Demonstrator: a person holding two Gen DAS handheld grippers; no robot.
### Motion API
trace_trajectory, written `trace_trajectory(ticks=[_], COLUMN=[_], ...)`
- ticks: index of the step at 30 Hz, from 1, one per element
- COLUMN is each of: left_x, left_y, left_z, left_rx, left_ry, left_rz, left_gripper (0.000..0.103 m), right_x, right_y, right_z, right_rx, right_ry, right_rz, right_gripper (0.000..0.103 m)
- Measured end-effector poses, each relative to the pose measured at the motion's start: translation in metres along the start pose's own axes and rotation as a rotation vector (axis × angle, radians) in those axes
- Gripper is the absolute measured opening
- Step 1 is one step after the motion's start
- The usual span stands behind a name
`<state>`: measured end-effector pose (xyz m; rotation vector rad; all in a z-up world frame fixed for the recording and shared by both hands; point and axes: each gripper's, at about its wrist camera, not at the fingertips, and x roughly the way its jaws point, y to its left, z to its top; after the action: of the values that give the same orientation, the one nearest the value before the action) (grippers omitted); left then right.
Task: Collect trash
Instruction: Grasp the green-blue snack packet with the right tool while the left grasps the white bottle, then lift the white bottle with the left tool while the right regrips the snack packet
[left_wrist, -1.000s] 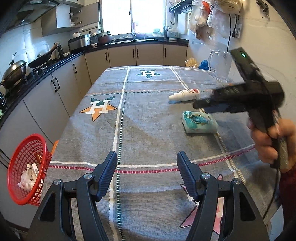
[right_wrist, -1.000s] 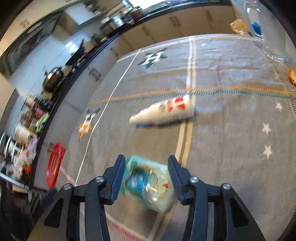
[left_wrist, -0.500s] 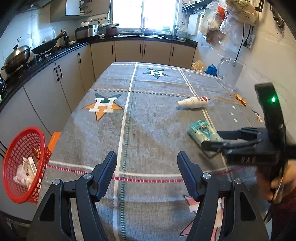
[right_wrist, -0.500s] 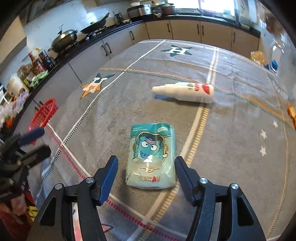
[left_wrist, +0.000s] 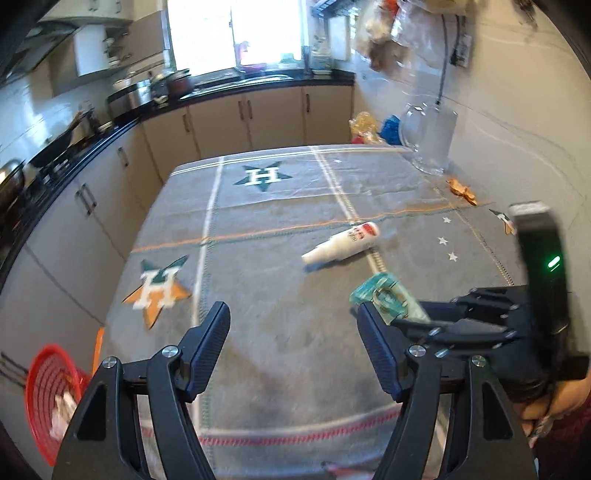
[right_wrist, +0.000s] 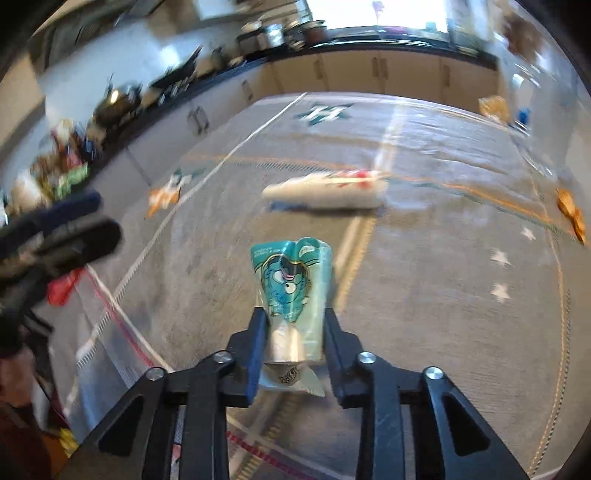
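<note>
Currently: my right gripper (right_wrist: 291, 325) closing on crumpled teal plastic snack packet (right_wrist: 291, 280); left gripper (left_wrist: 291, 343) opening, empty. Next: carry to red mesh basket (left_wrist: 48, 384).

Glossy teal plastic packet (right_wrist: 291, 280); matt woven grey tablecloth (left_wrist: 280, 206); smooth white plastic bottle (left_wrist: 341, 246); red plastic basket (left_wrist: 44, 384).

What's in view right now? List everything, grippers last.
packet: one, teal, pinched between the right gripper's fingers
bottle: one, white with red label, lying mid-table
basket: one, red, beside the table's near left corner, scraps inside
jug: one, clear, far right table corner
wrapper: one, orange, right edge near jug
tablecloth: one, grey with star prints, covers table
left gripper: jaws opening, nothing between
right gripper: jaws closing on packet
</note>
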<state>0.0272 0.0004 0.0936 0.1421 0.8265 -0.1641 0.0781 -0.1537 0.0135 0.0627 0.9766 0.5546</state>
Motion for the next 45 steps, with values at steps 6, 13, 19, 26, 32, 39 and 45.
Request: trace_trajectory(ticks=[6,13,19,26,32,39,45], left_x=[0.047,0.093,0.116,0.131,0.138,0.139,0.142], left_y=[-0.019,-0.034,-0.047,-0.057,-0.054,-0.038,-0.039], left_z=[0.028,0.051,0.049,0.048,0.044,0.036,0.038], left_rx=[0.079,0.177,0.27,0.282,0.221,0.079,0.039], left_ry=[0.02,0.017,0.043,0.05,0.085,0.112,0.103], left_rz=[-0.027,-0.068,-0.084,-0.099,-0.095,-0.103,-0.075], left_gripper=[0.071,0.071,0.071,0.068,0.036,0.029,0.029], right_x=[-0.017,-0.02,-0.021,-0.018,-0.016,-0.014,-0.009], right_y=[-0.055,-0.075,-0.082,-0.079,-0.079,-0.072,-0.06], right_z=[-0.002,-0.004,-0.007,-0.005,-0.004,-0.003,0.0], right_rx=[0.216,0.321,0.352,0.346,0.333,0.292,0.219], right_ry=[-0.054,-0.062,-0.057,-0.055,-0.056,-0.054,-0.048], right_rz=[0.022,-0.006,-0.008,-0.013,-0.022,-0.051,-0.123], right_gripper=[0.03,0.03,0.03,0.03,0.03,0.031,0.037])
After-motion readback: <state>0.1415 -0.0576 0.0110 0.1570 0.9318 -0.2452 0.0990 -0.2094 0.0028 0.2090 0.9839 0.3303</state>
